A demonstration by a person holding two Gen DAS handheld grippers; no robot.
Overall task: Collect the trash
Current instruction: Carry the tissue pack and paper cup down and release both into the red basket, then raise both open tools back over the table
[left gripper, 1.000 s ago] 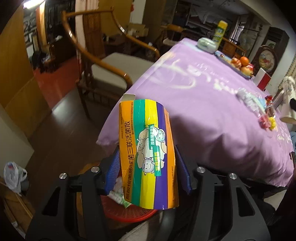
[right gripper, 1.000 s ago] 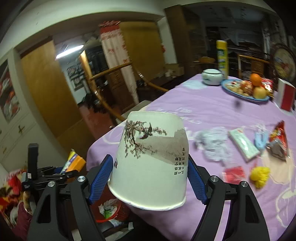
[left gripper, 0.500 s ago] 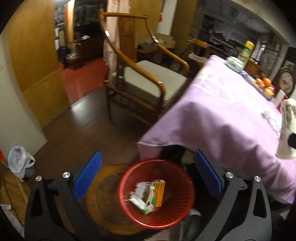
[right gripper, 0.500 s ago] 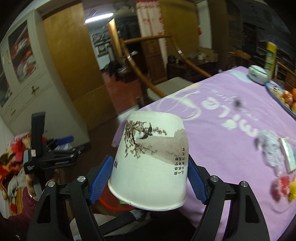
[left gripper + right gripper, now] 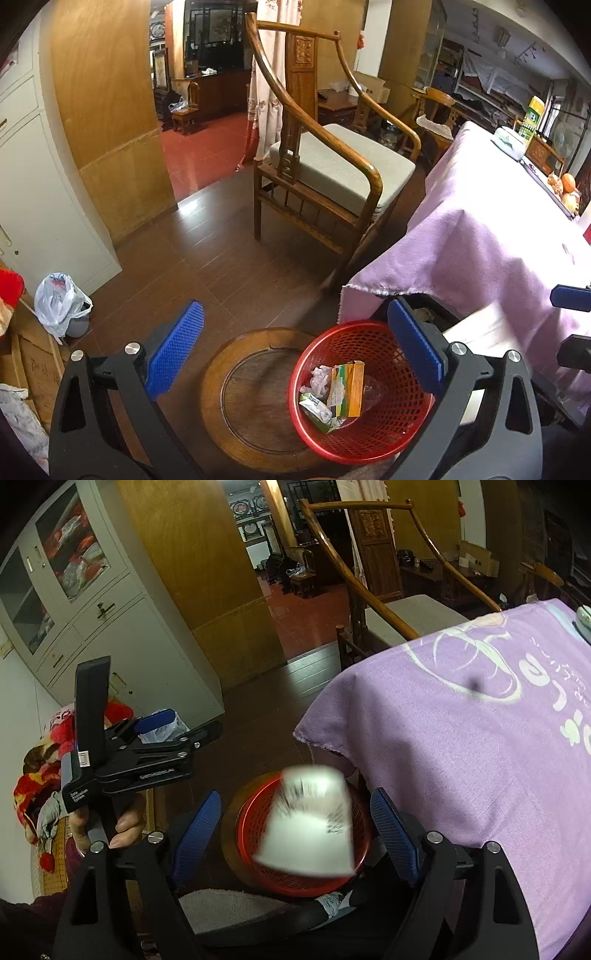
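My right gripper (image 5: 295, 829) was opening; the blurred paper cup (image 5: 308, 830) sat between its blue pads, touching neither, rim toward me, directly over the one red mesh wastebasket (image 5: 247, 827) at lower centre. My left gripper (image 5: 291, 352) gaped wide and empty, the basket (image 5: 388, 435) lower right, holding one orange carton (image 5: 351, 387).

Dim indoor light; brighter glare falls on the wooden floor (image 5: 192, 206) from the doorway. Both views bow strongly, with black corners. The paper cup (image 5: 308, 821) is motion-blurred; the far room is dark and soft.
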